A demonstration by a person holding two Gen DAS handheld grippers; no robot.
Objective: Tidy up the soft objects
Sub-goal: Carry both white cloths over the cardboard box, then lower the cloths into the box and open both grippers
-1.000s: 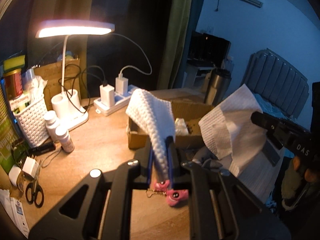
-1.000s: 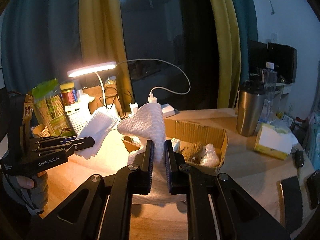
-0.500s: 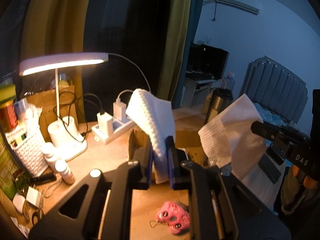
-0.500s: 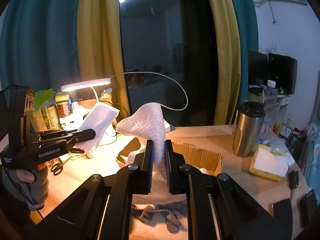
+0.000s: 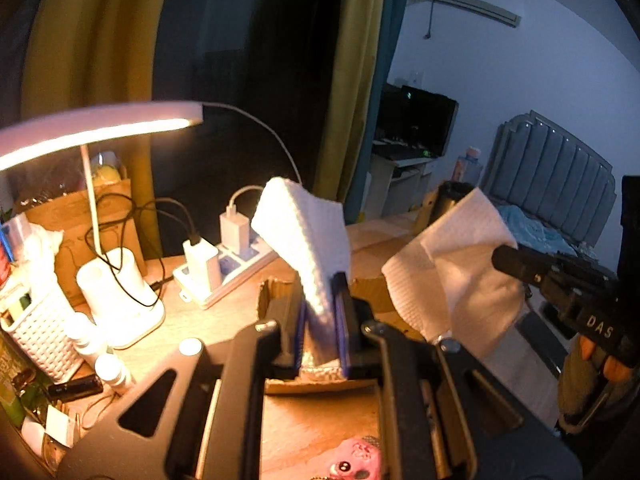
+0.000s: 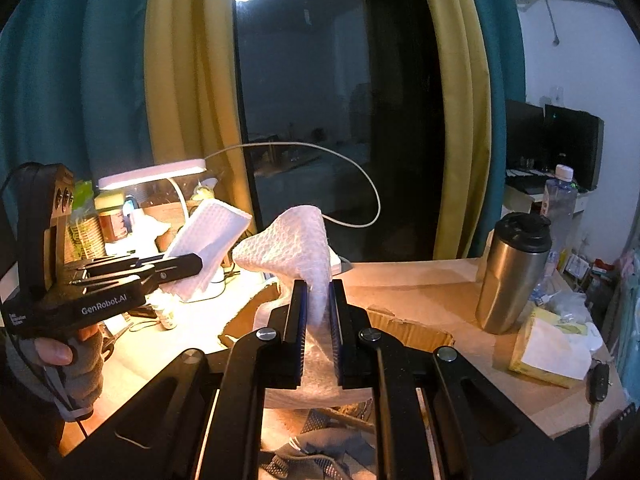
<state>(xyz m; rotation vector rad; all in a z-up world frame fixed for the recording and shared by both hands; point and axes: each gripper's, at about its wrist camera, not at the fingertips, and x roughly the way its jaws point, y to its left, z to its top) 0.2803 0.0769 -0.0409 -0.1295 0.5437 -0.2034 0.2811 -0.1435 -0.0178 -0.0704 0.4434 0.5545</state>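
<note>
One white textured cloth [image 5: 308, 248] is held up between both grippers above the table. My left gripper [image 5: 320, 300] is shut on one corner of it. My right gripper [image 6: 318, 300] is shut on another part of the cloth [image 6: 292, 244]. In the left wrist view the right gripper [image 5: 560, 280] holds the cloth's other end [image 5: 452, 272] at the right. In the right wrist view the left gripper [image 6: 160, 270] holds its end [image 6: 208, 236] at the left. An open cardboard box [image 6: 404, 328] lies on the table below.
A lit desk lamp [image 5: 92, 132], power strip with chargers [image 5: 224, 264], white basket [image 5: 40, 332] and small bottles [image 5: 112, 372] stand at the left. A steel tumbler [image 6: 512, 272], tissue pack [image 6: 552, 352] and water bottle [image 6: 560, 196] stand at the right. A pink toy [image 5: 356, 464] and grey fabric [image 6: 316, 456] lie below.
Both grippers have risen with the cloth, away from the table; the box and table objects sit lower in both views. Both stay shut on the cloth.
</note>
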